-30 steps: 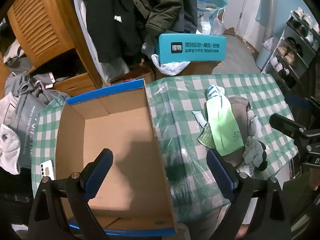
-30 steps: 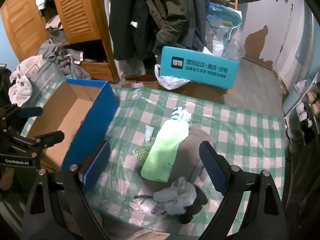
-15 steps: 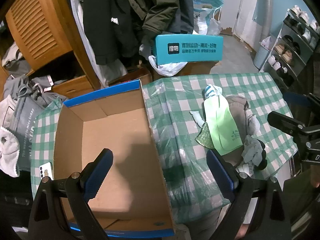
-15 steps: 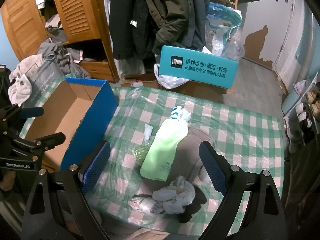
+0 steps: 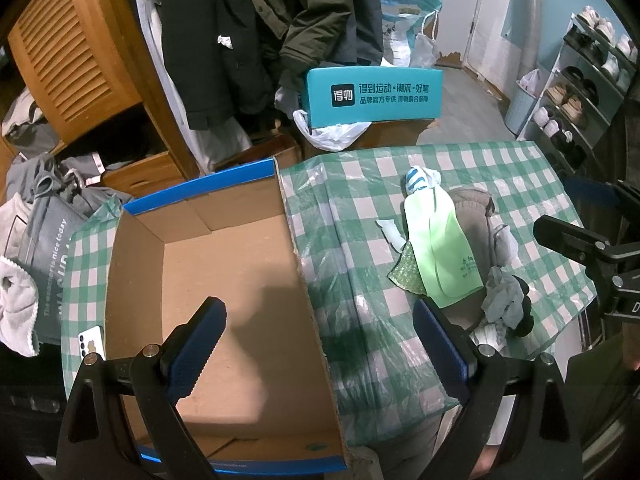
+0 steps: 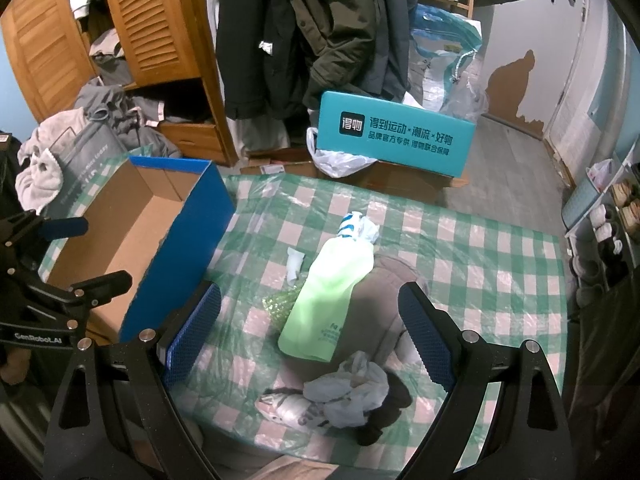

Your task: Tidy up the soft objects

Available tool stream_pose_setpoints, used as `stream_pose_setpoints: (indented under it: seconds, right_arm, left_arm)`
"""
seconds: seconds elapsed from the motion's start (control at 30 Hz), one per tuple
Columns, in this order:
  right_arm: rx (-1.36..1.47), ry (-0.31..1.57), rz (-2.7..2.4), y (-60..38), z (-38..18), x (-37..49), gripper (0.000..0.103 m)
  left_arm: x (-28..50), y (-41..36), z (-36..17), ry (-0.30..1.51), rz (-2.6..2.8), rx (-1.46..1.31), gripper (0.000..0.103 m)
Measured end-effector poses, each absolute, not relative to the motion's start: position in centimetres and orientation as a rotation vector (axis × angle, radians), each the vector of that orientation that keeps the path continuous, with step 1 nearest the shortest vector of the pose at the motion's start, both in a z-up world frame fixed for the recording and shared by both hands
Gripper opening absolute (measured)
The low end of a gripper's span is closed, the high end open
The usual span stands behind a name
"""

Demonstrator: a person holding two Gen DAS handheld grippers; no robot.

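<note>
Standing on a table under a green-and-white checked cloth (image 6: 480, 248): one open cardboard box (image 5: 224, 280) with blue outer walls, set at the left end, its brown interior showing nothing inside. Soft items lie in a loose heap at the right end, well apart from the box: a pale green pouch (image 6: 332, 296) lying flat and slanted across a grey-brown folded garment (image 6: 380, 300); a blue-and-white striped piece (image 6: 352, 224) at the pouch's far tip; a small white scrap (image 6: 295, 264) just beside the pouch on the box side; a green mesh-like piece (image 6: 278, 304) tucked partly under the pouch's edge; a crumpled grey-white rag (image 6: 352, 384) at the near end, lying on something dark, with a patterned sock-like item (image 6: 288, 404) touching it. Left gripper (image 5: 316, 344): held above the box's near half, jaws spread wide, nothing between them. Right gripper (image 6: 312, 336): held above the heap, jaws spread wide and empty, the pouch and garment showing between its blue pads (image 6: 196, 332). Beyond the table: a teal carton (image 6: 396, 136) printed with white characters, a white plastic bag (image 6: 336, 160) below it, dark coats (image 6: 288, 28) hanging, a wooden louvred wardrobe (image 6: 152, 20) with clothing spilling out. A phone (image 5: 91, 340) lies on the cloth left of the box.
</note>
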State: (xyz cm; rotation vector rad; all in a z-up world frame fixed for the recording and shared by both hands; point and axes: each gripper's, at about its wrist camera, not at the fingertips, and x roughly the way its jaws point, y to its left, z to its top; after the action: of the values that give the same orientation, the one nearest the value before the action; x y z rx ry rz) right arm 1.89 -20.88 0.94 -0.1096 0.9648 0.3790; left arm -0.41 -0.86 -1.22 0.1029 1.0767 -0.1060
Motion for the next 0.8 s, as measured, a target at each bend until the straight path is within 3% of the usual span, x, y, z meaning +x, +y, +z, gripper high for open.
stream_pose_setpoints:
  seconds: [0.8]
  right_arm:
    - [-0.115, 0.969, 0.379, -21.04, 0.63, 1.9, 0.09]
  left_arm:
    - [-0.36, -0.82, -1.13, 1.076, -0.104, 0.104, 0.095]
